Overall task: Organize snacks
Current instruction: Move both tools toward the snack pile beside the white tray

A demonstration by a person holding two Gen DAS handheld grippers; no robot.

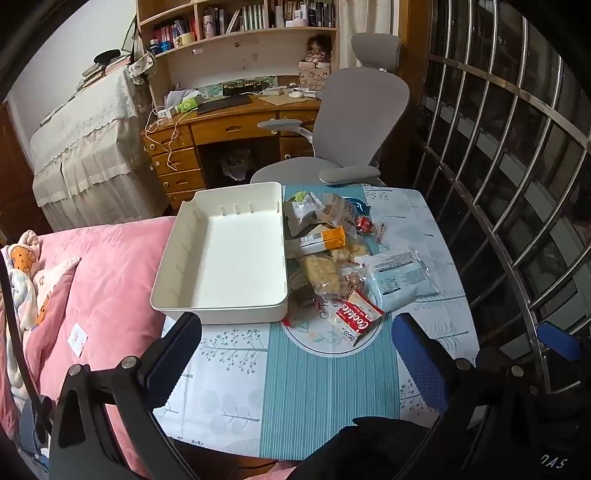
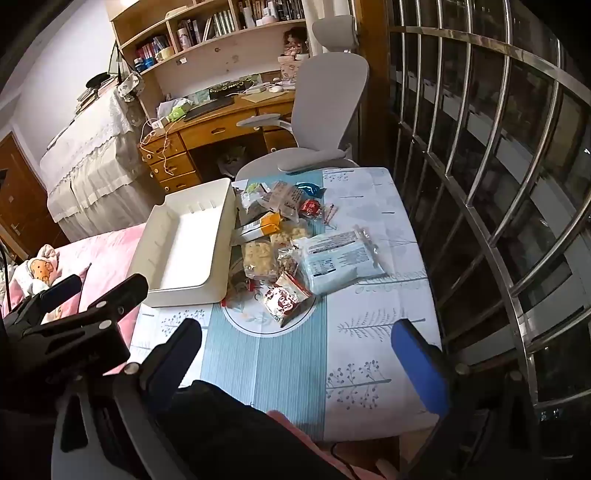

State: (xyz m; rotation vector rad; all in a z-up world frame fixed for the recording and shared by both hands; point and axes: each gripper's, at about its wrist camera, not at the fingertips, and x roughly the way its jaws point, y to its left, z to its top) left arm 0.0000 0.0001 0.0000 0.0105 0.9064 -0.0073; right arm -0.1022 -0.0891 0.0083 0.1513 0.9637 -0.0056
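We cannot read the small print on the pale blue packet [image 1: 399, 277]. The snack pile [image 1: 328, 240] overlaps itself, hiding lower packets. The bed [image 1: 92, 295] is cut off at the left edge.

A bedroom at home: a bed with pink bedding [image 1: 110, 280], a wooden desk [image 1: 229, 125] under a bookshelf [image 1: 236, 22], a grey office chair [image 1: 354, 110] and a barred window [image 1: 517, 147]
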